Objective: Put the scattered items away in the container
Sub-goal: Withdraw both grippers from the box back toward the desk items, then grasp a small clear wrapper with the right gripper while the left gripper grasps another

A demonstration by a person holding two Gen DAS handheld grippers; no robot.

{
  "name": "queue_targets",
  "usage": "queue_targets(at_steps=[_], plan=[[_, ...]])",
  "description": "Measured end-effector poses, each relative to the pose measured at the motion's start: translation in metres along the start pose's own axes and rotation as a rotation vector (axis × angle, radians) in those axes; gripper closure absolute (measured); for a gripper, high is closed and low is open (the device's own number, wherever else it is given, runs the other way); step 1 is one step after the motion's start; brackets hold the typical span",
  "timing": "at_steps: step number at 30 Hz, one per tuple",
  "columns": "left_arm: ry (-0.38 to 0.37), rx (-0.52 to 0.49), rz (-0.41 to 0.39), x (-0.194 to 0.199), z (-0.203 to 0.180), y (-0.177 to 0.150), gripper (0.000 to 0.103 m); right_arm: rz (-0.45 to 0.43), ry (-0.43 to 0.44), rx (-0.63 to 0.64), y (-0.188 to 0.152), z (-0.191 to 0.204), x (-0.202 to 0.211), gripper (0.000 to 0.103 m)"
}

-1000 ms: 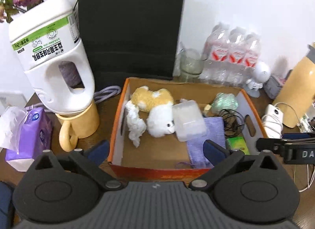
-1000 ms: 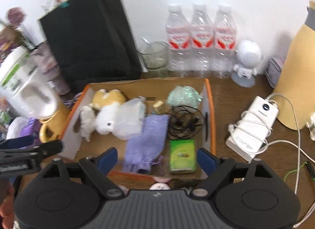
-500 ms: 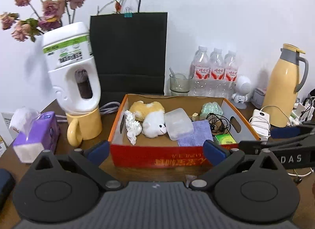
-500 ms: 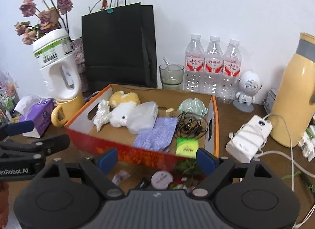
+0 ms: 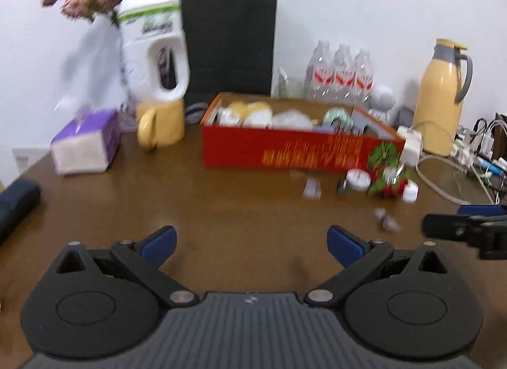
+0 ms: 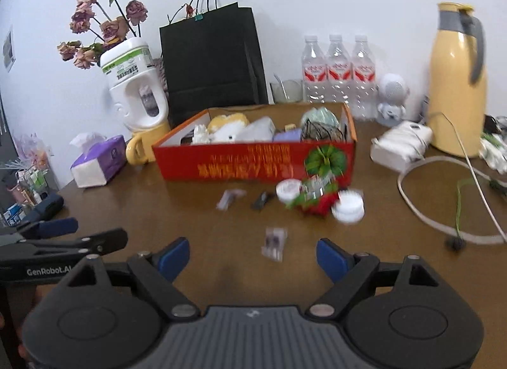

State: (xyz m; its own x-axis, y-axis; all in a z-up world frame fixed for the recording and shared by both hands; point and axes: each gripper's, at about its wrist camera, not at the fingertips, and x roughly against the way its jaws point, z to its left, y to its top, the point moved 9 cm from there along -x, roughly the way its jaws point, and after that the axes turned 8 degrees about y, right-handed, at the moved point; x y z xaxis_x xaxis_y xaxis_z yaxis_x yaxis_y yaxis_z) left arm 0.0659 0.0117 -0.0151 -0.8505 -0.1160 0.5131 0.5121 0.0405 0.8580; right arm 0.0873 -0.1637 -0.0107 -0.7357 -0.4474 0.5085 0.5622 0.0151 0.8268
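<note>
Now both grippers hang low over the brown wooden table (image 6: 190, 220), each with its blue-padded jaws spread wide and nothing between them: the left gripper (image 5: 250, 240) over bare wood on the near left, the right gripper (image 6: 253, 256) just right of it, with the left one's black fingers showing at the left edge of the right wrist view. Farther off, mid-table, stands the red cardboard box (image 6: 253, 161) with its open top, already holding a yellow and white plush toy (image 6: 228, 125), a crumpled white tissue (image 6: 200, 132), a clear plastic case (image 6: 259, 128), a purple cloth (image 6: 286, 136), a tangle of black cable (image 6: 320, 131) and a pale green bundle (image 6: 318, 114). On the table just in front of the box, toward its right end, lie the loose things: two small white round tins (image 6: 348, 205), one on either side of a red and green wrapped item (image 6: 317, 199), a small black clip (image 6: 261, 200), a little pale packet (image 6: 228, 197) to the left, and another small clear packet (image 6: 274, 243) nearer, just beyond the right gripper's jaws. Left of the box sit a yellow mug (image 6: 142, 147) with a white detergent jug (image 6: 136, 83) upside down in it and a purple tissue pack (image 6: 98, 164); behind are a black paper bag (image 6: 212, 58) and three water bottles (image 6: 337, 71); to the right, a white charger (image 6: 401, 144) and a yellow thermos jug (image 6: 456, 83).
</note>
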Motion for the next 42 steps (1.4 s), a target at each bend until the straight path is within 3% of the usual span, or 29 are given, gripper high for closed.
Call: queue_targets(at_steps=[6, 11, 18, 22, 26, 31, 36, 38, 40, 42], plan=[[-0.036, -0.021, 0.033, 0.005, 0.007, -0.019, 0.0, -0.01, -0.016, 0.043, -0.022, -0.001, 0.02, 0.022], [-0.073, -0.012, 0.036, -0.015, -0.003, -0.006, 0.0, 0.01, 0.016, 0.029, -0.015, -0.008, 0.0, 0.041], [-0.139, -0.047, 0.033, -0.058, -0.027, 0.023, 0.018, 0.094, -0.004, 0.049, -0.005, -0.023, -0.06, 0.061], [-0.156, -0.073, 0.041, -0.081, -0.036, 0.035, 0.027, 0.132, -0.008, 0.058, 0.005, -0.031, -0.084, 0.08], [-0.181, -0.098, 0.057, -0.104, -0.048, 0.044, 0.029, 0.137, -0.021, 0.051, 0.007, -0.041, -0.092, 0.084], [-0.229, -0.128, 0.121, -0.136, -0.077, 0.045, 0.042, 0.144, -0.038, 0.141, 0.009, -0.041, -0.098, 0.085], [-0.22, -0.139, 0.149, -0.158, -0.094, 0.05, 0.052, 0.157, 0.011, 0.133, 0.012, -0.049, -0.098, 0.085], [-0.222, -0.14, 0.15, -0.161, -0.097, 0.05, 0.06, 0.146, 0.012, 0.162, 0.01, -0.047, -0.097, 0.085], [-0.211, -0.153, 0.14, -0.16, -0.099, 0.049, 0.077, 0.146, 0.0, 0.18, 0.01, -0.045, -0.097, 0.085], [-0.203, -0.169, 0.127, -0.16, -0.099, 0.049, 0.081, 0.139, -0.009, 0.195, 0.008, -0.043, -0.097, 0.085]])
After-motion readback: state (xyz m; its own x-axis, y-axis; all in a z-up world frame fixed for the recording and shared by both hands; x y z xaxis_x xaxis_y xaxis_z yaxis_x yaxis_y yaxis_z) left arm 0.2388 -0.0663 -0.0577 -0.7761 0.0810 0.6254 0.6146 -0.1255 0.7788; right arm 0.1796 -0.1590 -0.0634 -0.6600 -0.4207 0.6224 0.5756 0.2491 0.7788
